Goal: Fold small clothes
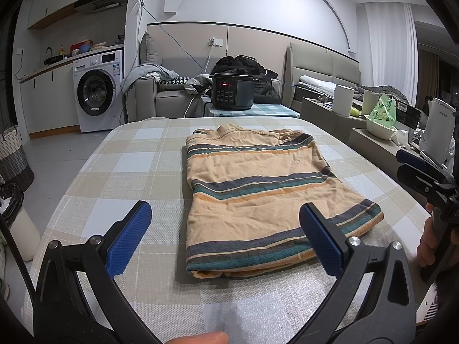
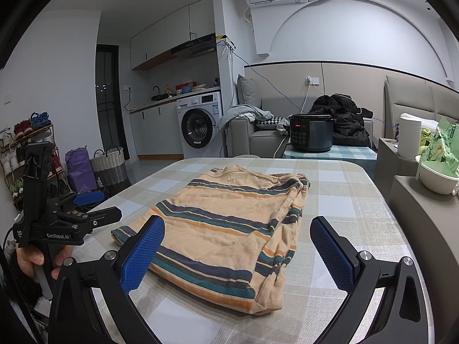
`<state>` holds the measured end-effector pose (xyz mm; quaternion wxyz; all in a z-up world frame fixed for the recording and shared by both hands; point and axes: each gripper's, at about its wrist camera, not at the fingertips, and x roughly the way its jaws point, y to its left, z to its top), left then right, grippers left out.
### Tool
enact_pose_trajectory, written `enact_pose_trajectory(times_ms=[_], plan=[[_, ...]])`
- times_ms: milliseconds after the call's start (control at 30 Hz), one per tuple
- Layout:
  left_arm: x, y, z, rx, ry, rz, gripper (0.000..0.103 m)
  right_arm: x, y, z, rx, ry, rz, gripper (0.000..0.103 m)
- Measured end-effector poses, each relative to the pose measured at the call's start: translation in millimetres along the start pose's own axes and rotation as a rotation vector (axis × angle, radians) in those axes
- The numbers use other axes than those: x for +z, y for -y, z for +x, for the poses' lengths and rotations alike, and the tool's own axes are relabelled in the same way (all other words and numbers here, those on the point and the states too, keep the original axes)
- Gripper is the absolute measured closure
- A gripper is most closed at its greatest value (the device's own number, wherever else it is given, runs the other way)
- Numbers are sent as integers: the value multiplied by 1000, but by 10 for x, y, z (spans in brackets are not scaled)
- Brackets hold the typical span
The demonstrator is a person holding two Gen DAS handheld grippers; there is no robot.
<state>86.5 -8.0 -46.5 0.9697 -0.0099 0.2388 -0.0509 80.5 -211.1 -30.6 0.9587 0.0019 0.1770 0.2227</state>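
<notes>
The peach cotton shirt with teal and grey stripes (image 1: 252,189) lies folded into a narrow stack mid-tabletop (image 1: 129,160), likely one cross-fold left. Left tool (image 1: 226,240) hovers at its near edge, released, empty; right tool (image 2: 238,253) likewise spread, holding nothing. Beyond the tabletop's right edge, a white bowl (image 2: 436,180) holds green packets.

A black pressure cooker (image 1: 232,90) is seen beyond the checked bench (image 1: 120,172), a washing machine (image 1: 97,89) to its left, a woven basket (image 2: 110,163) on the floor.
</notes>
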Motion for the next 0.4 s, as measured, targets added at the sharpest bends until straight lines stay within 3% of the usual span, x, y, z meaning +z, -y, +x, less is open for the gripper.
enact_pose_trajectory(times_ms=[400], plan=[[-8,21,-1,-5,4,0,1,-21,12,15,1,-7,8,0]])
